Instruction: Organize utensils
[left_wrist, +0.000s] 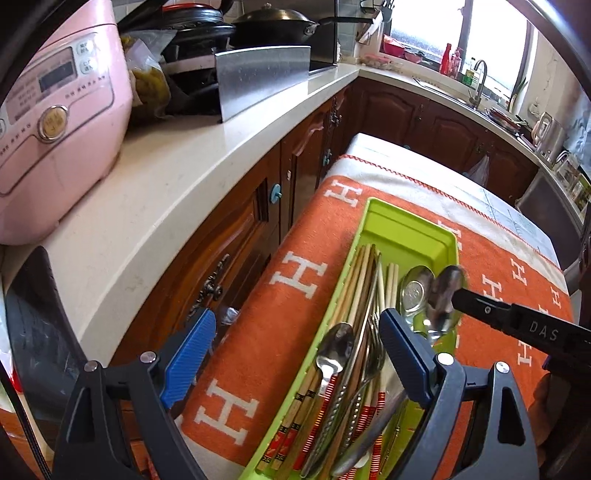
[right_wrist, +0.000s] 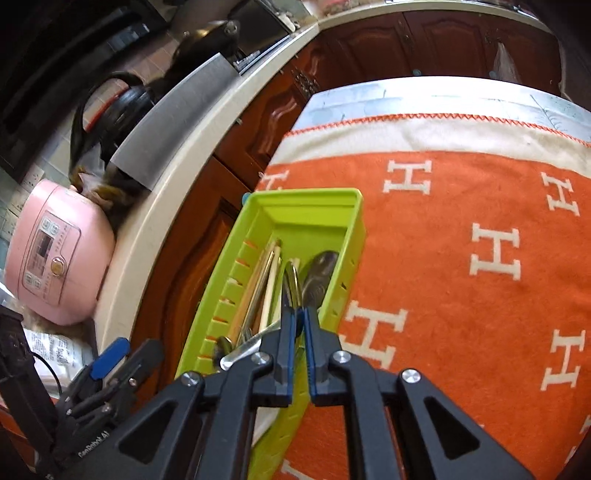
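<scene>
Many chopsticks (left_wrist: 356, 288), steel spoons (left_wrist: 334, 349), lime-green tray (left_wrist: 402, 229)

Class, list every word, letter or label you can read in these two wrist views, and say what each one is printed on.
"DAS": on the right gripper's black body, left wrist view; any further letters are out of view.
"H": repeated white letter on the orange blanket.
"GenRobot.AI", roughly: on the left gripper, right wrist view; blurred.
Pink rice cooker panel labels: too small to read.
</scene>
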